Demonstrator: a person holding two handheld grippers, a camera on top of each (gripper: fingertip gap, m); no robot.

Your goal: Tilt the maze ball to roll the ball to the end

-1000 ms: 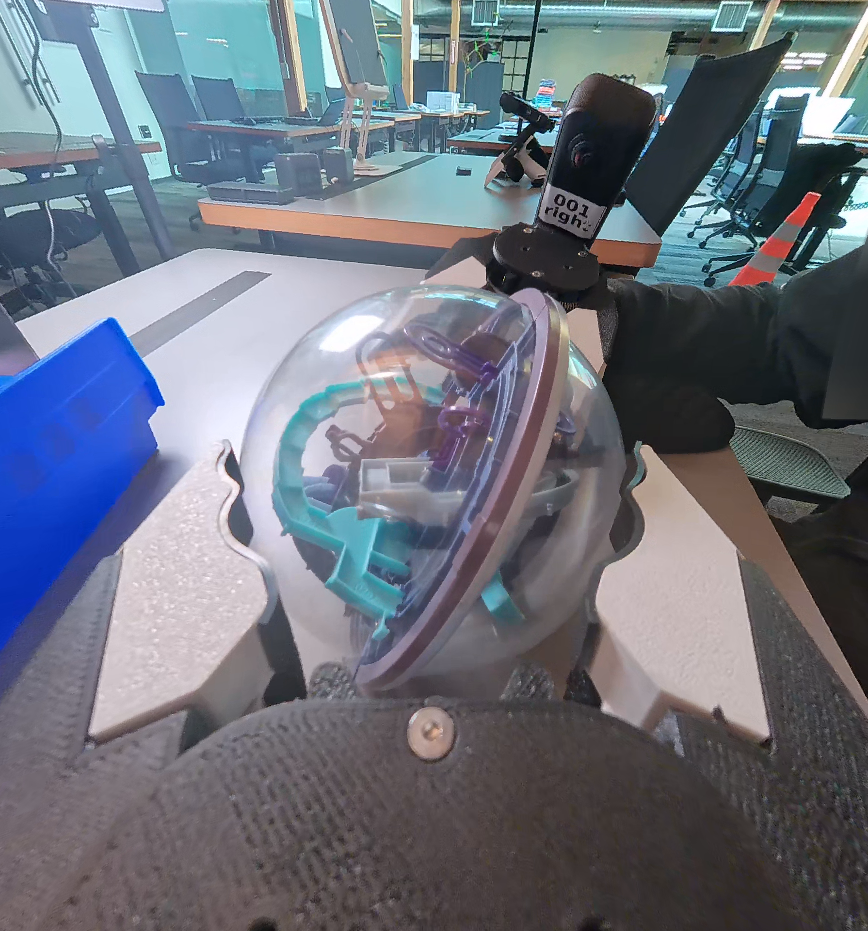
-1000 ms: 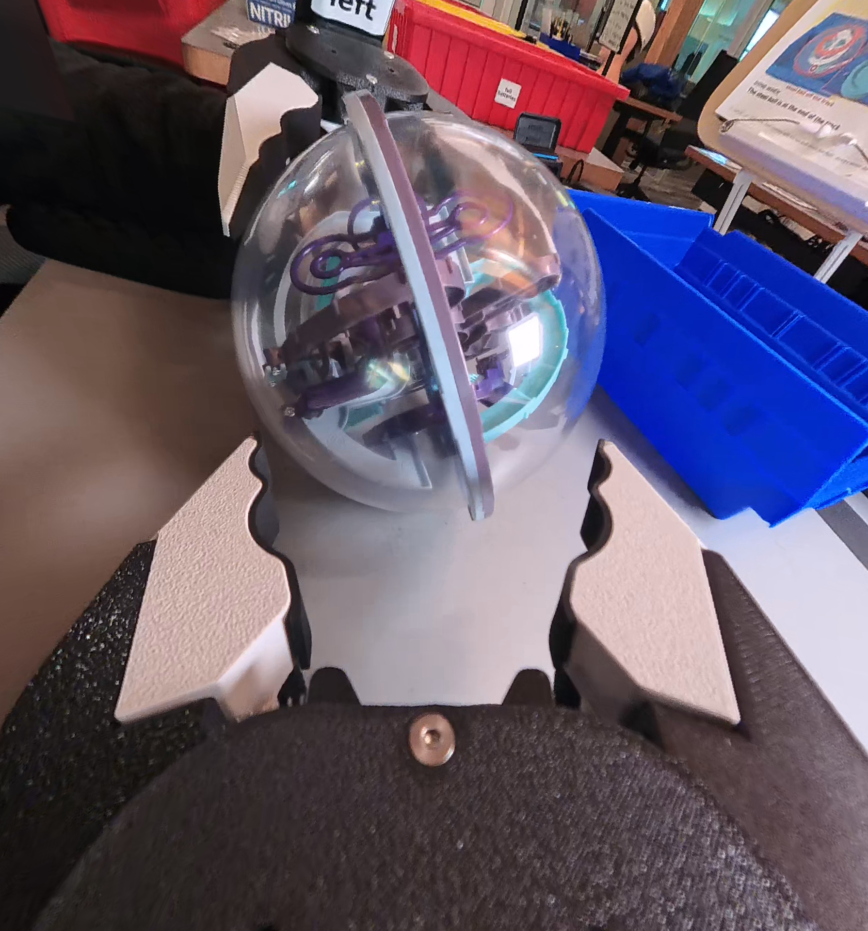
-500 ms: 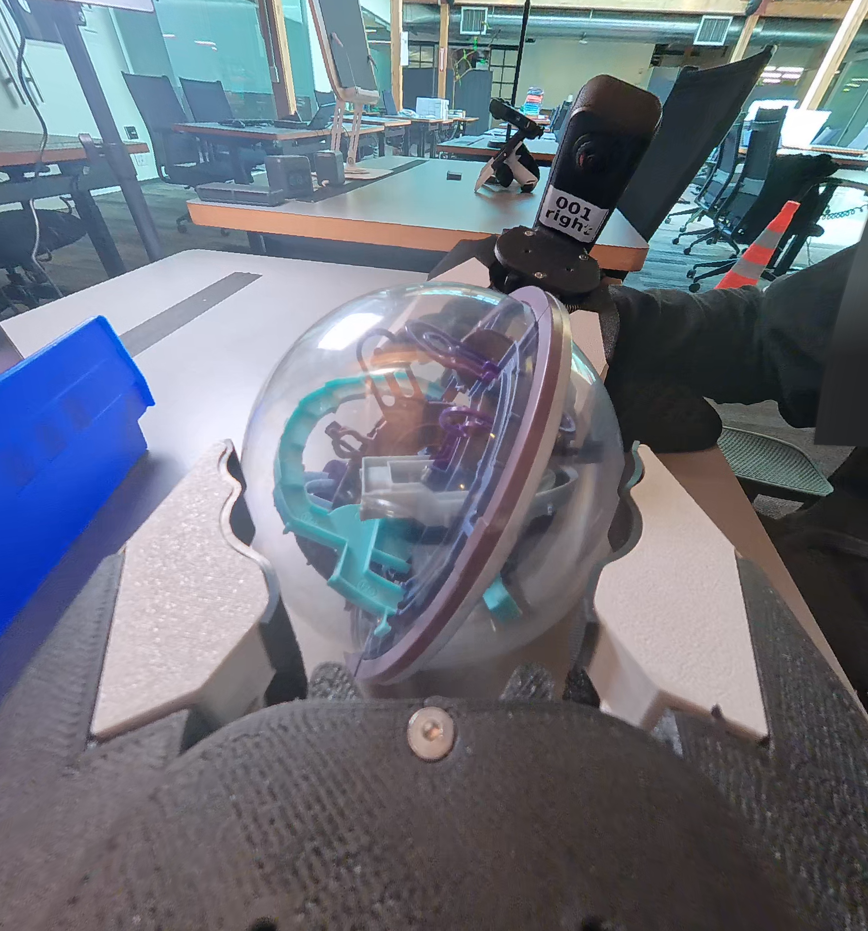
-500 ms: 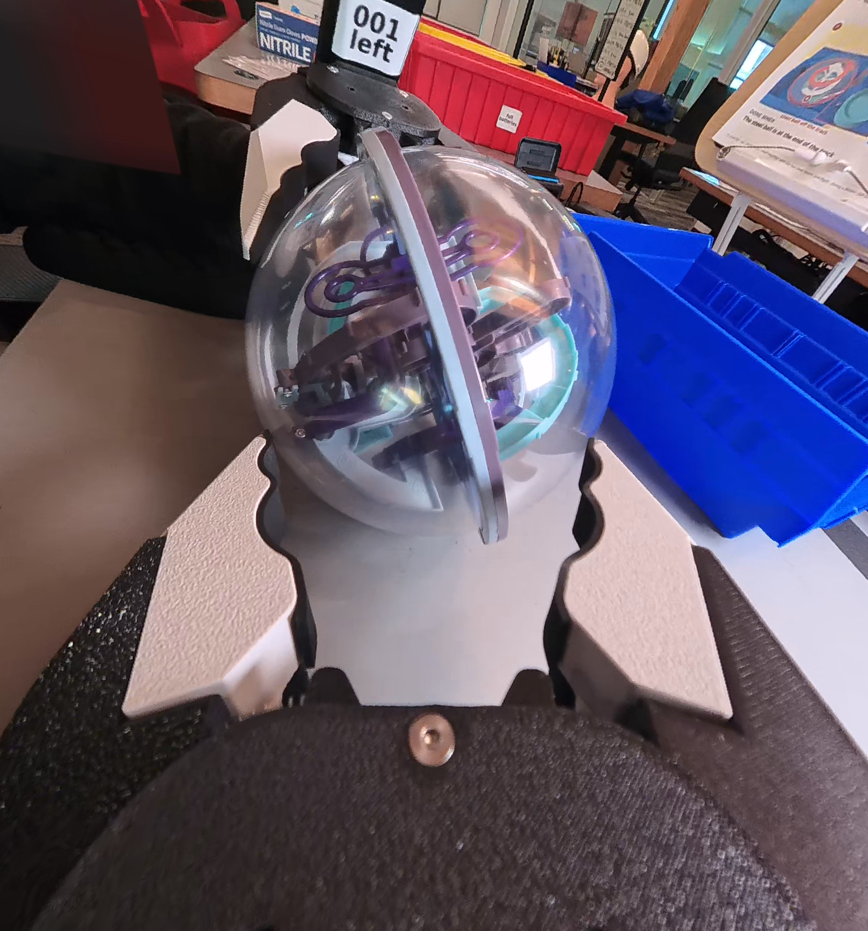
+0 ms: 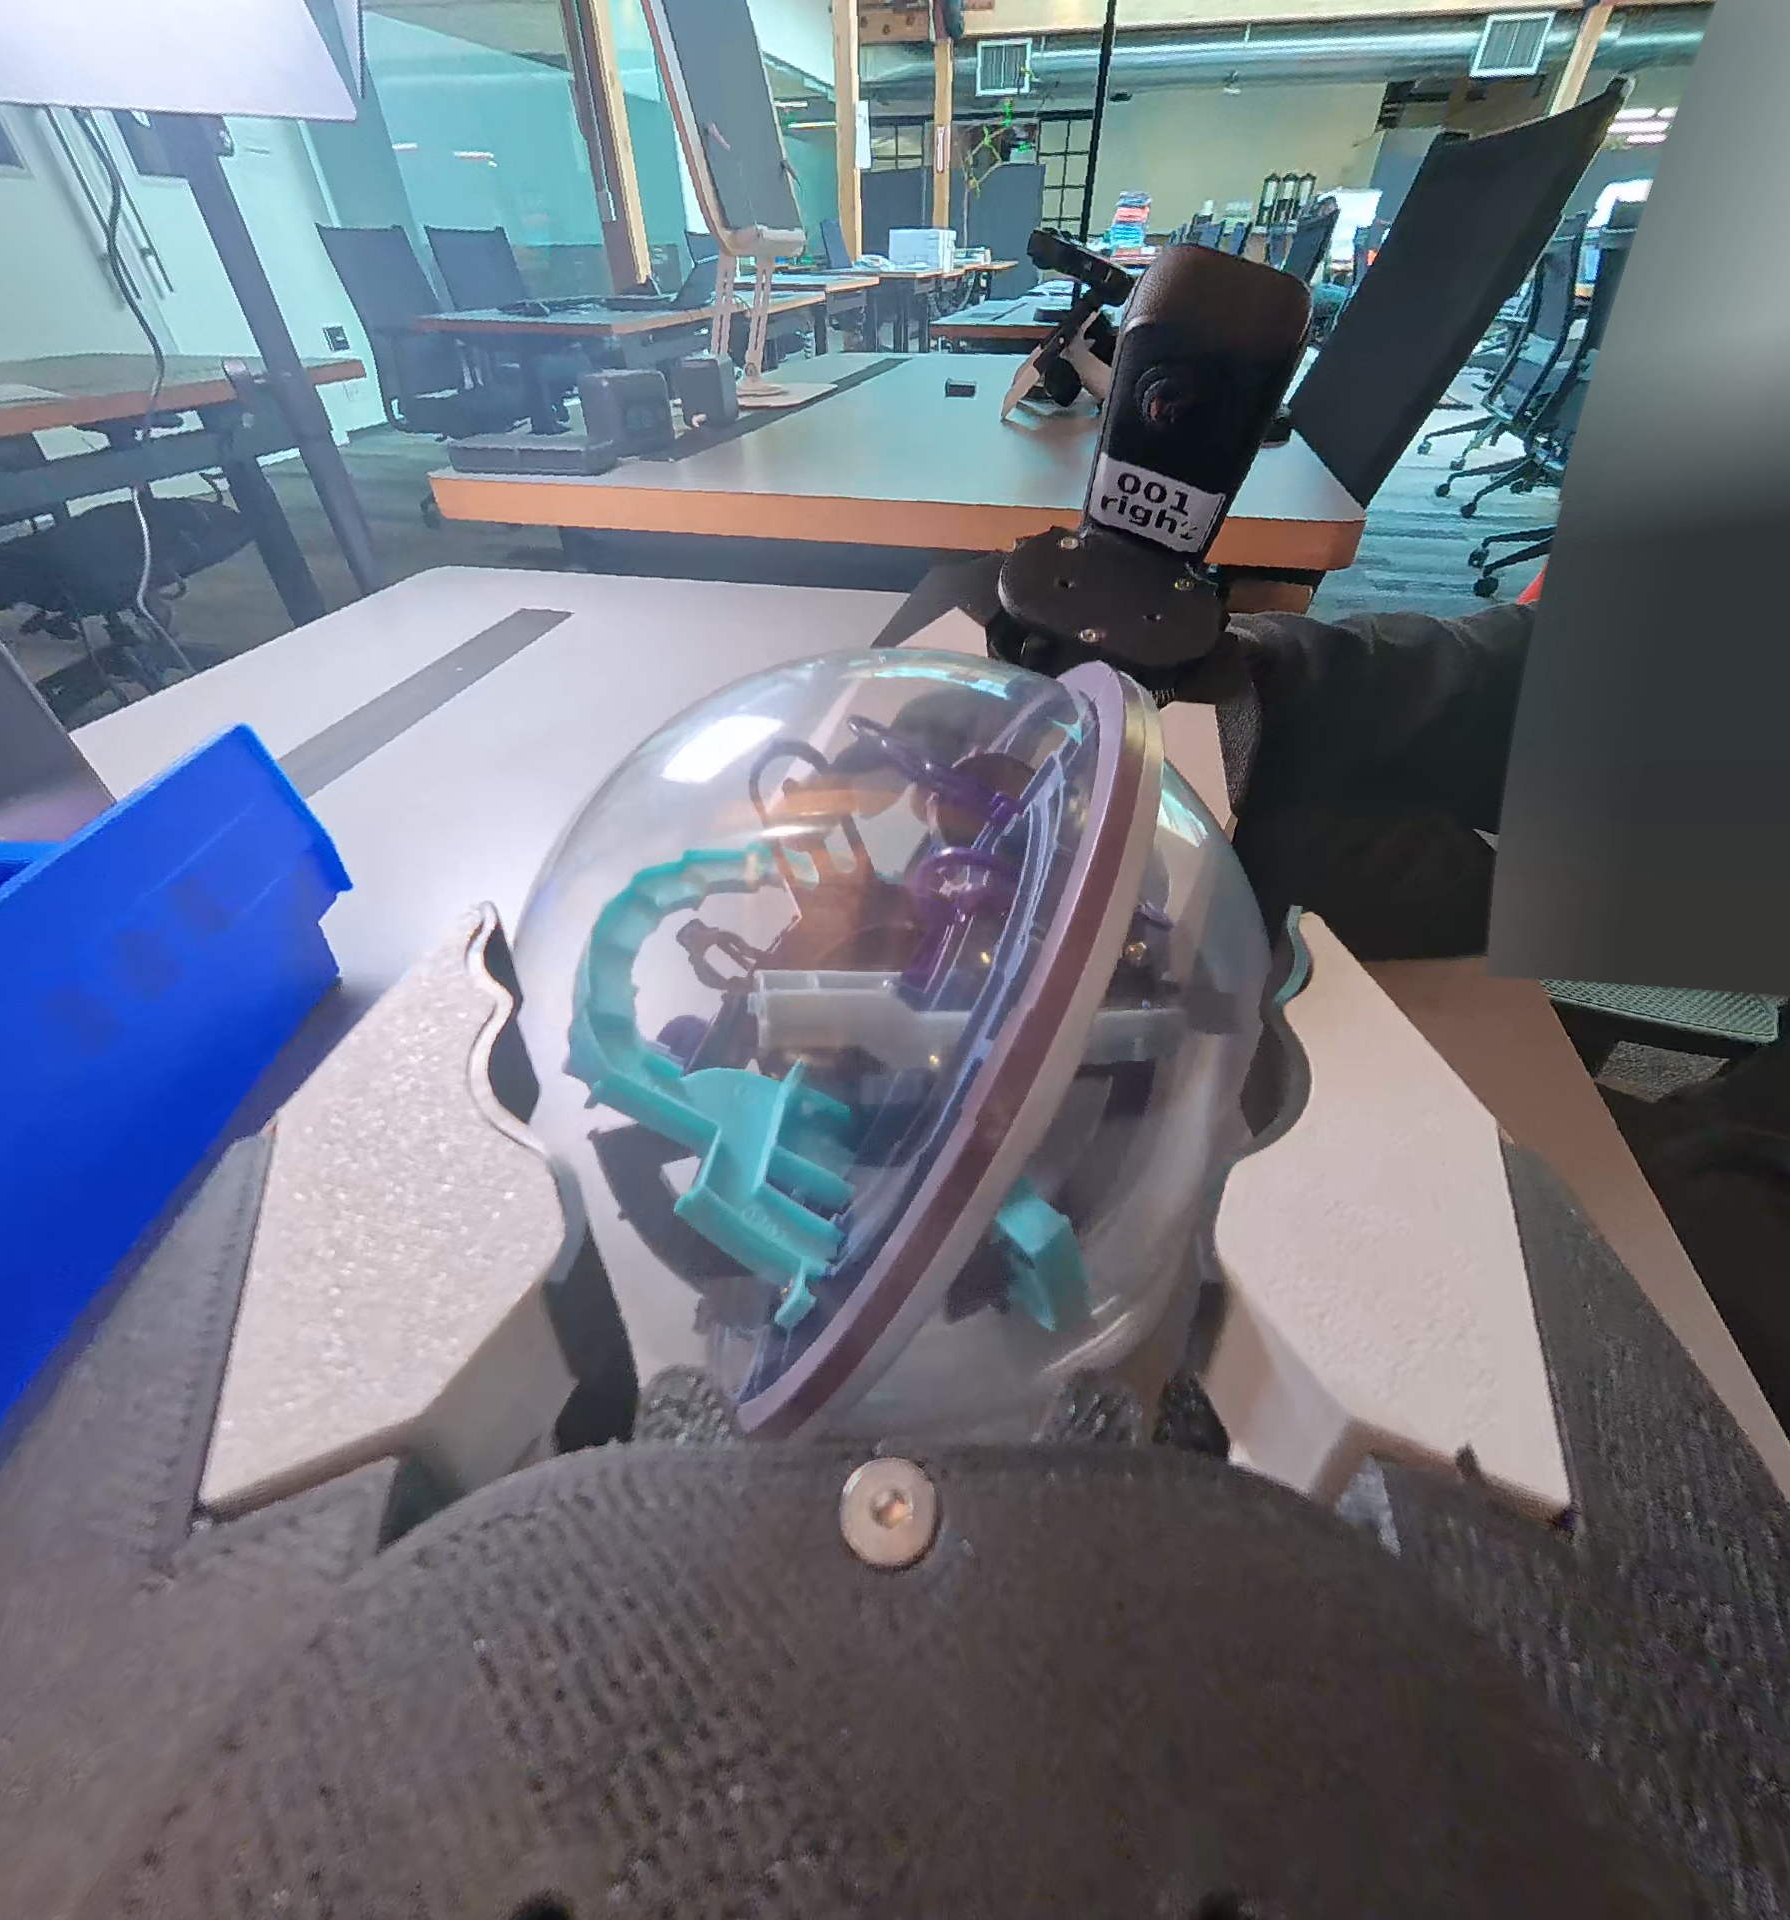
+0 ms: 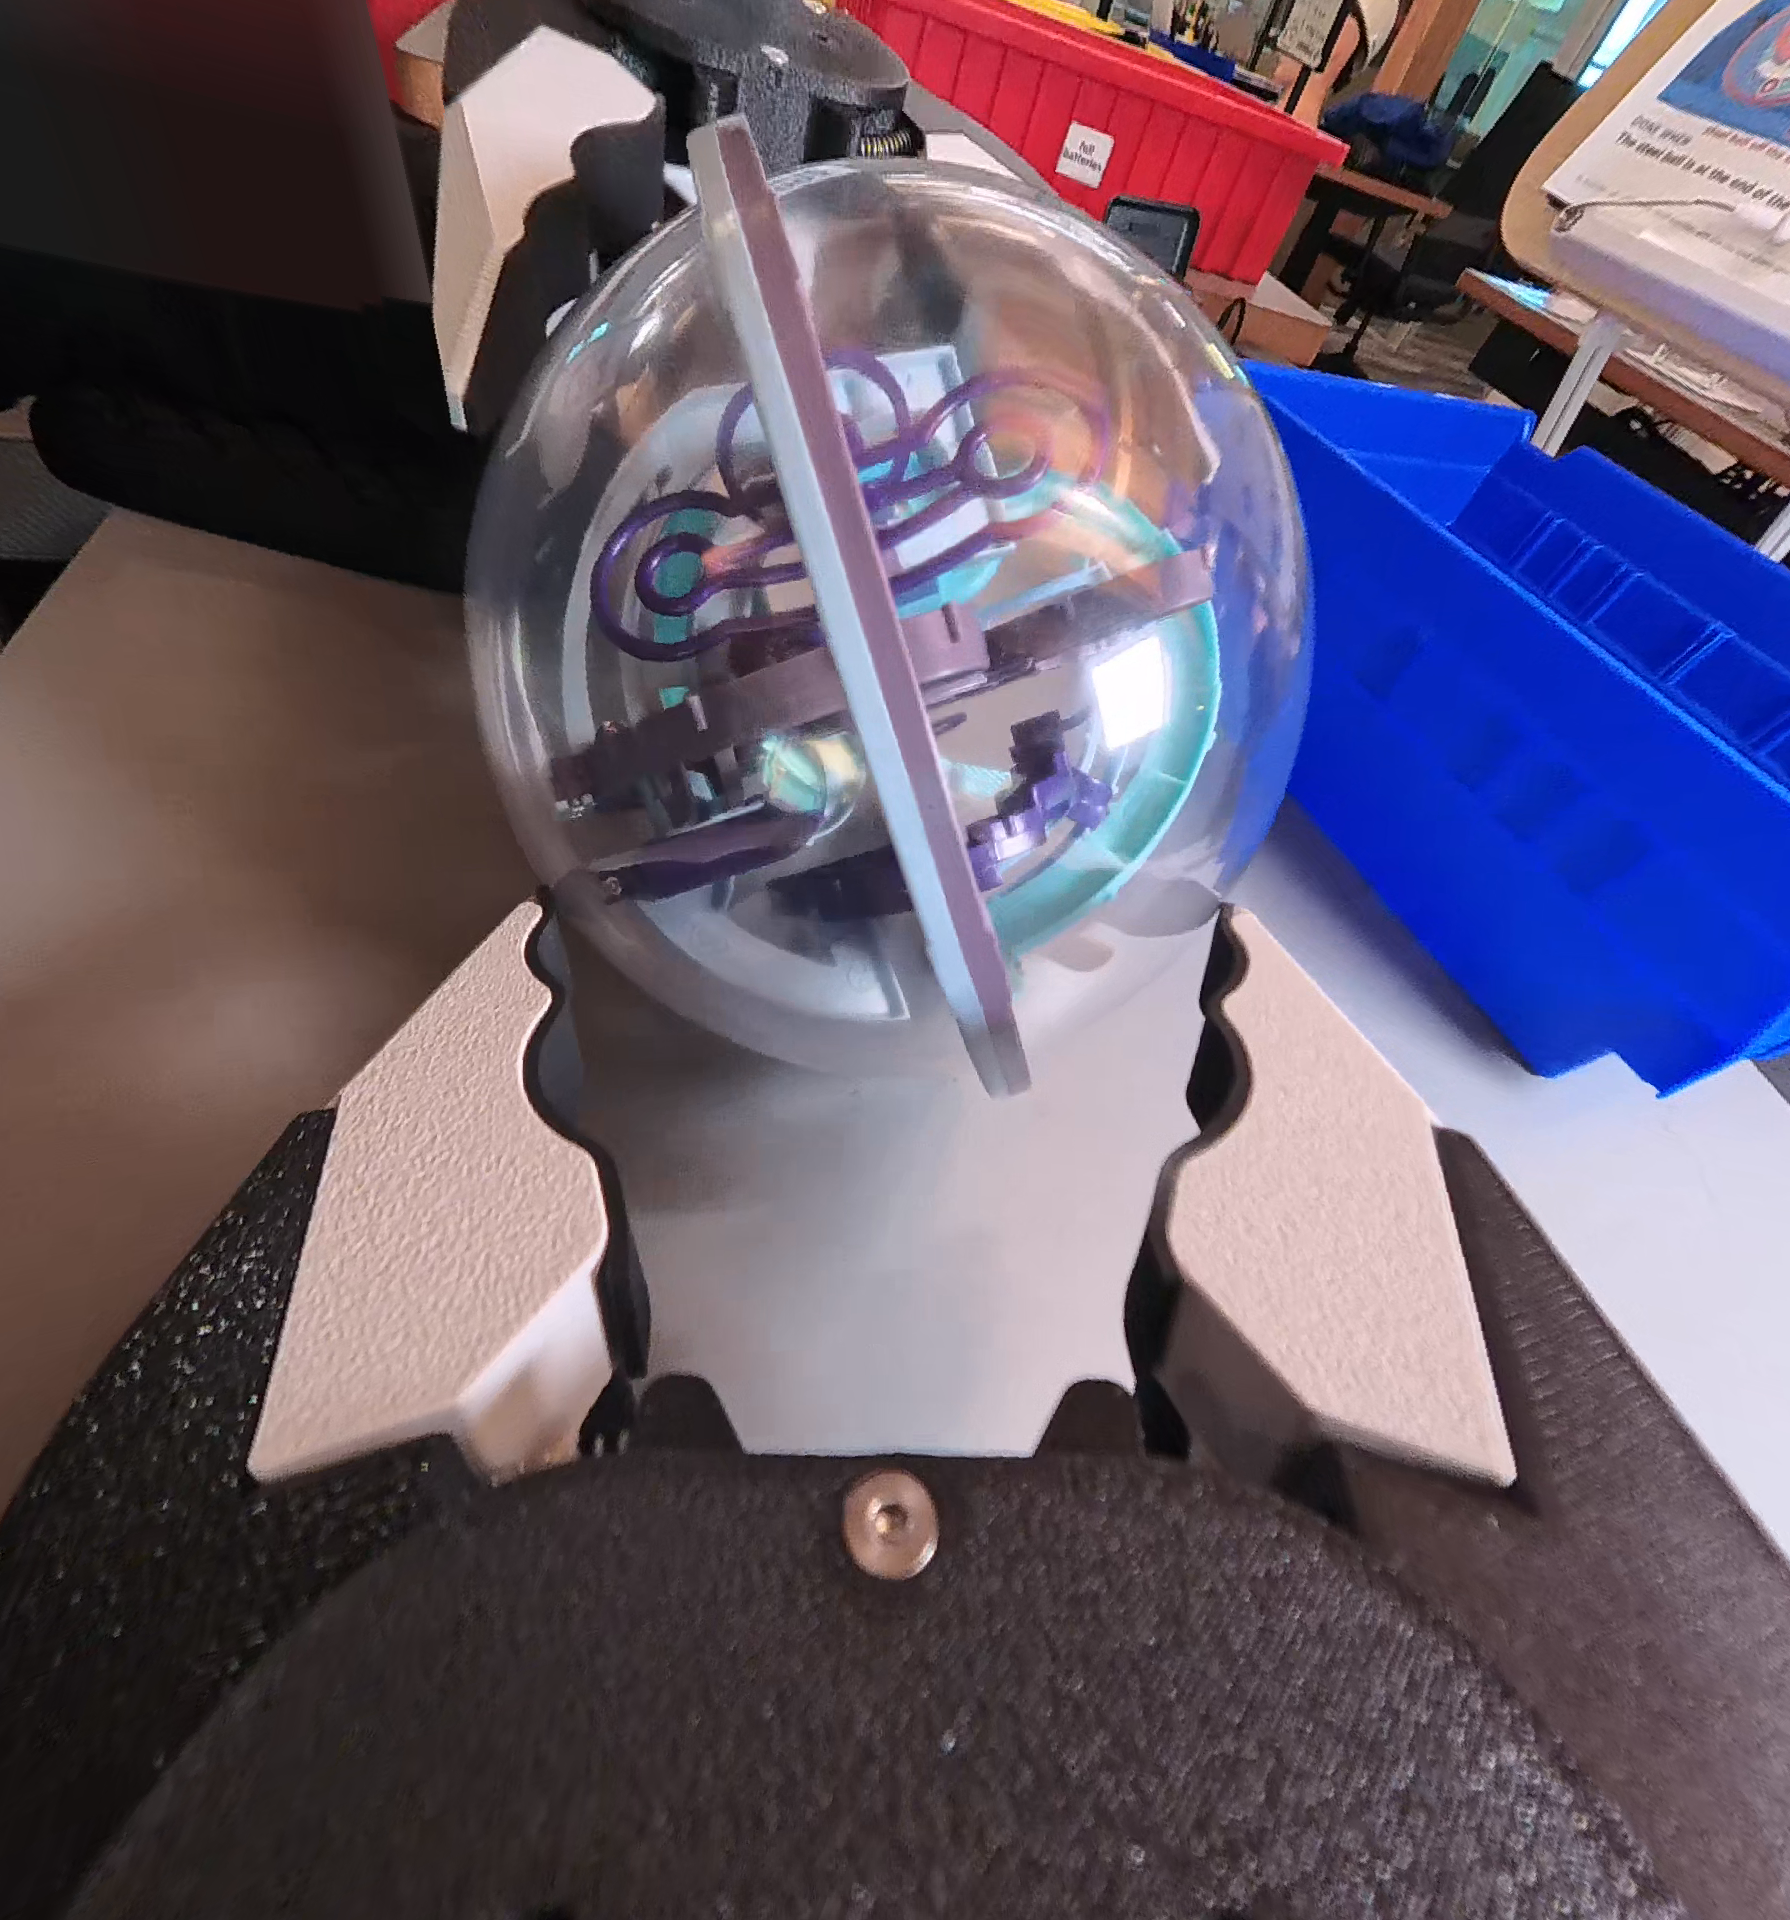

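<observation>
Presently, item: maze ball (image 5: 870,1049), a clear sphere with teal and purple tracks, sitting deep between the left gripper (image 5: 886,977) jaws, which are gripping it wide on both flanks. Its seam ring (image 6: 849,623) is leaning steeply. The right gripper (image 6: 880,956) is facing from the opposite side, its wide-spread fingertips (image 6: 455,1049) touching the lower shell. The bench (image 6: 143,831) is lying below; a blue bin (image 6: 1597,748) is standing beside.
</observation>
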